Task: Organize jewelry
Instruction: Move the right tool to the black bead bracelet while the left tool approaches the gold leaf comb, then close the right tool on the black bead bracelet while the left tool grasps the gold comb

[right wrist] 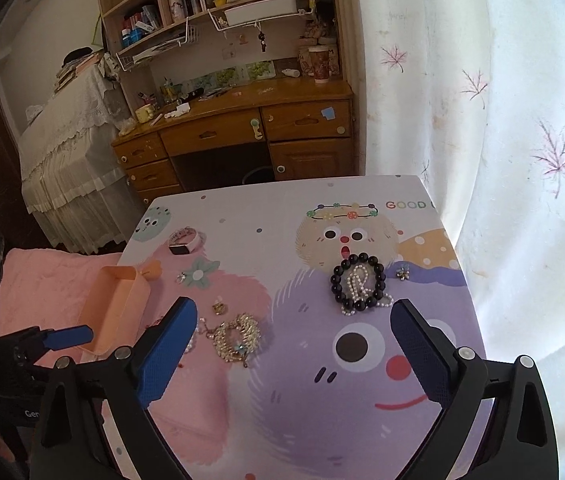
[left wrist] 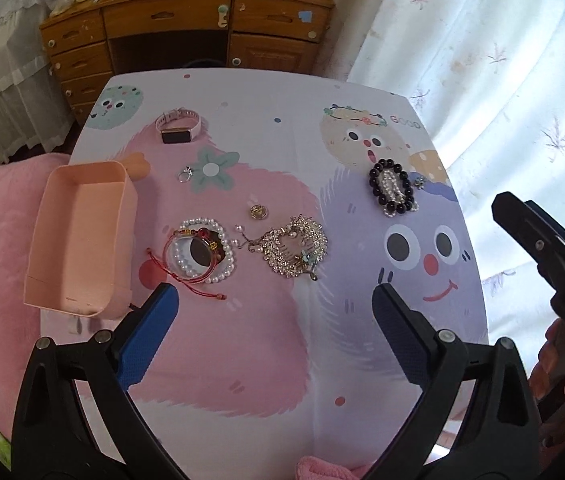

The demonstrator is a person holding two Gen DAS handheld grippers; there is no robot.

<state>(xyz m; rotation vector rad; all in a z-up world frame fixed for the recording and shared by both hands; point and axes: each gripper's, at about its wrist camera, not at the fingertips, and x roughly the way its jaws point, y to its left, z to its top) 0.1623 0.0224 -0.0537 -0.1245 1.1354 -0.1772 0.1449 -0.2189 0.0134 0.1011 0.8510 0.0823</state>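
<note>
A cartoon-printed surface (left wrist: pixel 242 360) carries the jewelry: a pearl and red-cord bracelet heap (left wrist: pixel 198 252), a gold rhinestone piece (left wrist: pixel 294 250), a black bead bracelet (right wrist: pixel 357 282) ringing a small pearl strand, a ring (left wrist: pixel 185 175), a pink watch (left wrist: pixel 178 125) and an open pink box (left wrist: pixel 82 236) at the left edge. Behind stand a wooden desk (right wrist: pixel 242 128), shelves and a flowered curtain (right wrist: pixel 502 120). The left gripper (left wrist: pixel 274 300) and right gripper (right wrist: pixel 293 316) both hover with jaws wide apart, nothing between them. The tiny charm by the beads is too small to identify
</note>
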